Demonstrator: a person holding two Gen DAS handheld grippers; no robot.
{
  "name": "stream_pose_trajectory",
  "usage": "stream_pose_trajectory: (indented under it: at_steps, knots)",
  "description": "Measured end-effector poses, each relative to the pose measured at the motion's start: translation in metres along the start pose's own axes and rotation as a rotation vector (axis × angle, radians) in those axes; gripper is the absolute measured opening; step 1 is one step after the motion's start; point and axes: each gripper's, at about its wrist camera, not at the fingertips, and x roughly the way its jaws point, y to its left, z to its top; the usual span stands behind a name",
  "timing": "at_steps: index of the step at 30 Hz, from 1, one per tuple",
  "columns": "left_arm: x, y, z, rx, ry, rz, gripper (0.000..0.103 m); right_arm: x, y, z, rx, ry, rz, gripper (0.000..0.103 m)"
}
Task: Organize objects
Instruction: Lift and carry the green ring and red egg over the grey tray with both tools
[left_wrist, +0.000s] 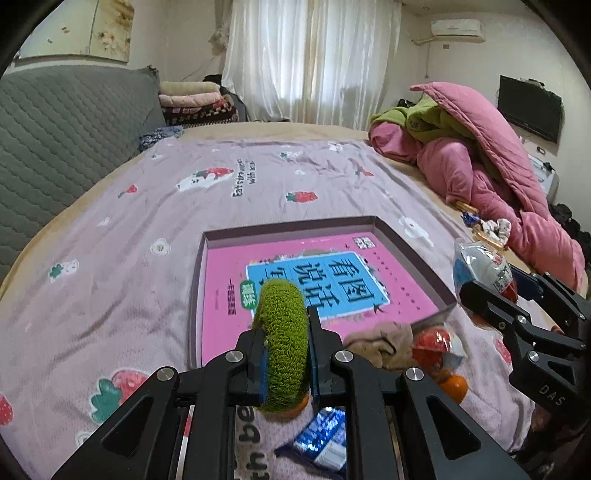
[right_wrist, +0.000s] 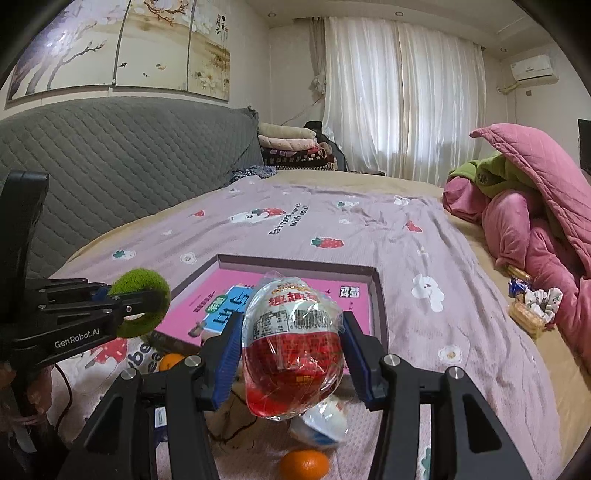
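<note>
- Green fuzzy ring (left_wrist: 283, 343), one, clamped edge-on in the left gripper (left_wrist: 286, 354); ring stands upright, its plane in line with the fingers, held above the near edge of the box.
- Left jaws closed on the ring, blue pads pressing both flat sides.
- One shallow open box (left_wrist: 408, 248) on the lilac strawberry-print bedsheet (left_wrist: 110, 236); one pink book (left_wrist: 332, 280) lies flat inside, printed title facing away from the camera.
- Right gripper (right_wrist: 293, 343) holds one egg-shaped toy in clear wrap (right_wrist: 293, 339), white top, red bottom; long axis roughly upright, narrow white end up and tilted slightly away, above the box's near right part.
- Right jaws closed on the egg, blue pads on its left and right sides.
- Below the right gripper: one more wrapped egg (right_wrist: 321, 424) on its side, touching the sheet.
- Two oranges: one (right_wrist: 304, 463) just near that egg, one (right_wrist: 170, 362) near the box's near corner.
- One beige crumpled cloth (left_wrist: 380, 341) at the box's near right corner.
- One blue-white packet (left_wrist: 321, 439) under the left gripper.
- One pink quilt pile (right_wrist: 535, 229) well apart at right.
</note>
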Motion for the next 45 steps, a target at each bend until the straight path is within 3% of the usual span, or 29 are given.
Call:
stream_pose_trajectory:
  at_steps: [36,45]
  knots:
    - [0.048,0.017,0.031,-0.001,0.033,0.022,0.016,0.036,-0.022,0.045,-0.043,-0.037,0.014,0.052]
    - [0.063,0.024,0.039,-0.006,0.055,0.025,0.016,0.057,-0.024,0.052,-0.059,0.001,0.012,0.052]
